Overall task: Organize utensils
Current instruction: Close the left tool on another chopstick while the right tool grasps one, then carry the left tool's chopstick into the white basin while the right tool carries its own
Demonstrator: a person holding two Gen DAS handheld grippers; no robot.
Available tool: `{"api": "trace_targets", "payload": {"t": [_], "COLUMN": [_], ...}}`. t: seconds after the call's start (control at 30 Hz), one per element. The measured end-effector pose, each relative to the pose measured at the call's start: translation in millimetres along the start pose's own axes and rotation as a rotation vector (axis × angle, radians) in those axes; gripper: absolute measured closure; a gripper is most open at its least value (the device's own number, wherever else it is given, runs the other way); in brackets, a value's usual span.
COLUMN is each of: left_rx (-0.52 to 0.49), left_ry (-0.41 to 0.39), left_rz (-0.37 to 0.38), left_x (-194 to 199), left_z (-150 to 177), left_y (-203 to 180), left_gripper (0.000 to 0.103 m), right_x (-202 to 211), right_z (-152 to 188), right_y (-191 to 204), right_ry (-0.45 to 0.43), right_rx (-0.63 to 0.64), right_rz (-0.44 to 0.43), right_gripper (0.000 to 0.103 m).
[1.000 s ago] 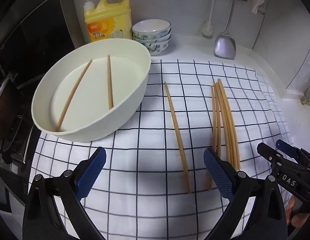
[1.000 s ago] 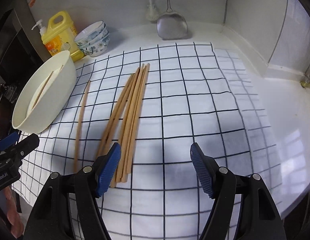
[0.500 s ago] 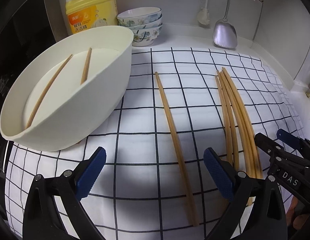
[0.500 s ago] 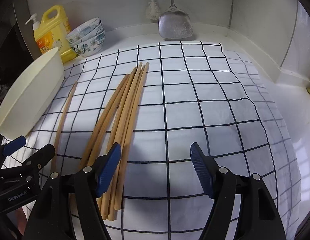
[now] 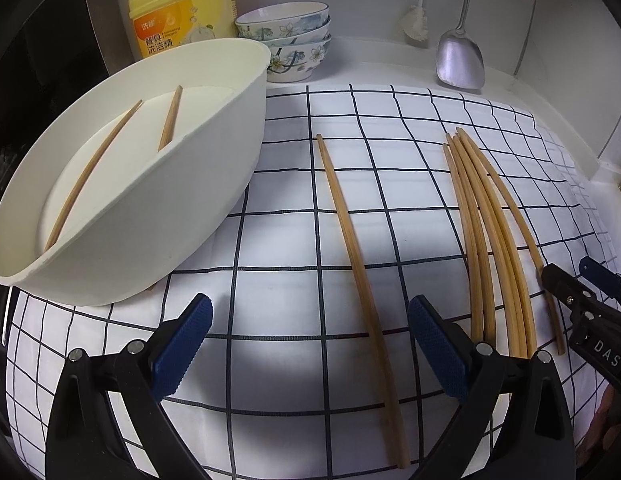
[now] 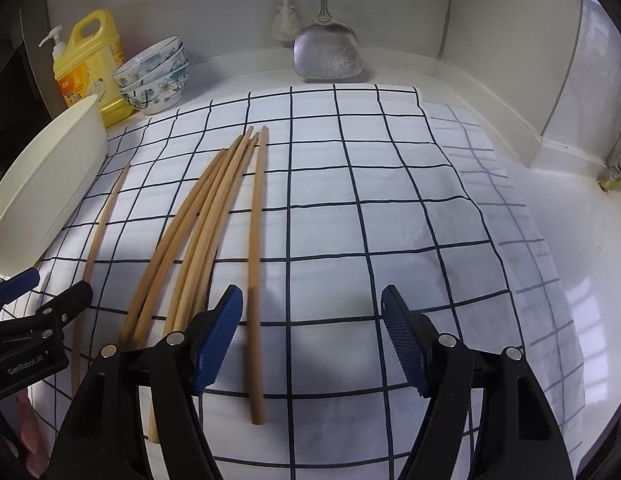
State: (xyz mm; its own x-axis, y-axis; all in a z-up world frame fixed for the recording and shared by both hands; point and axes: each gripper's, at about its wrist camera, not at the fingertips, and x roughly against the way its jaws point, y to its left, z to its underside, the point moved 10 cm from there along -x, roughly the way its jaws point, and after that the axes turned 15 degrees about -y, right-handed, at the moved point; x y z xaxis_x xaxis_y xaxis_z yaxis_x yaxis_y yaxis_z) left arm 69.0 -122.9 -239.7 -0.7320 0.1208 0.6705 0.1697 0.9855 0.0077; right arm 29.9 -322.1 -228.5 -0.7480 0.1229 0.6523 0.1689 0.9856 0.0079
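Several wooden chopsticks lie on a checked cloth [image 6: 390, 200]. One single chopstick [image 5: 358, 264] runs between the fingers of my open left gripper [image 5: 310, 332], untouched. A bundle of chopsticks [image 5: 490, 240] lies to its right. In the right wrist view one chopstick [image 6: 256, 260] has fanned off the bundle [image 6: 190, 240] and lies between the fingers of my open right gripper [image 6: 310, 320], close to the left pad [image 6: 220, 332]. A white oval basin [image 5: 230, 160] at the left holds two chopsticks [image 5: 94, 176]. Each gripper shows at the edge of the other's view.
A yellow detergent bottle [image 5: 182, 12], stacked floral bowls [image 5: 290, 40], a metal spatula [image 5: 458, 60] and a brush [image 5: 414, 24] stand along the back wall. A raised white ledge [image 6: 510, 120] bounds the counter on the right. Dark appliance surfaces sit left of the basin.
Both grippers have come down closer to the cloth. The rightmost chopstick's near end now lies apart from the bundle, between the right gripper's fingers. Both sets of jaws stay equally wide.
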Motion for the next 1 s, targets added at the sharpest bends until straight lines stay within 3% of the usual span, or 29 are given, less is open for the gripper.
{"api": "trace_targets", "payload": {"t": [0.3,0.6,0.7,0.77,0.83,1.0], "left_rx": [-0.027,-0.040,-0.041,-0.049,-0.061,-0.054], "left_ry": [0.017,0.014,0.012,0.007,0.002,-0.004], "left_rz": [-0.017,0.049,0.066,0.080,0.093,0.097], "left_x": [-8.2,-10.2,-9.5,-8.2,-6.7,-4.7], "left_z": [0.7,-8.4,-9.6,-9.7,-9.1,-8.0], "left_y": [-3.6,-25.1,-31.6,-36.8,-41.7,-43.0], "left_gripper": [0.010,0.048,0.064,0.080,0.093,0.095], "right_x": [-8.4,-10.6,-10.6,-10.2,-10.2,-8.0], "right_z": [-1.8,-4.9,-5.7,-6.0,-6.7,-5.8], "right_y": [-2.6,7.3,12.5,15.8,15.5,13.9], "right_ry": [-0.008,-0.024,-0.030,-0.034,-0.035,-0.040], "right_rx": [0.024,0.042,0.059,0.074,0.077,0.054], "right_rz": [0.027,-0.018,-0.034,-0.042,-0.044,-0.059], "right_gripper": [0.036,0.066,0.081,0.092,0.096,0.097]}}
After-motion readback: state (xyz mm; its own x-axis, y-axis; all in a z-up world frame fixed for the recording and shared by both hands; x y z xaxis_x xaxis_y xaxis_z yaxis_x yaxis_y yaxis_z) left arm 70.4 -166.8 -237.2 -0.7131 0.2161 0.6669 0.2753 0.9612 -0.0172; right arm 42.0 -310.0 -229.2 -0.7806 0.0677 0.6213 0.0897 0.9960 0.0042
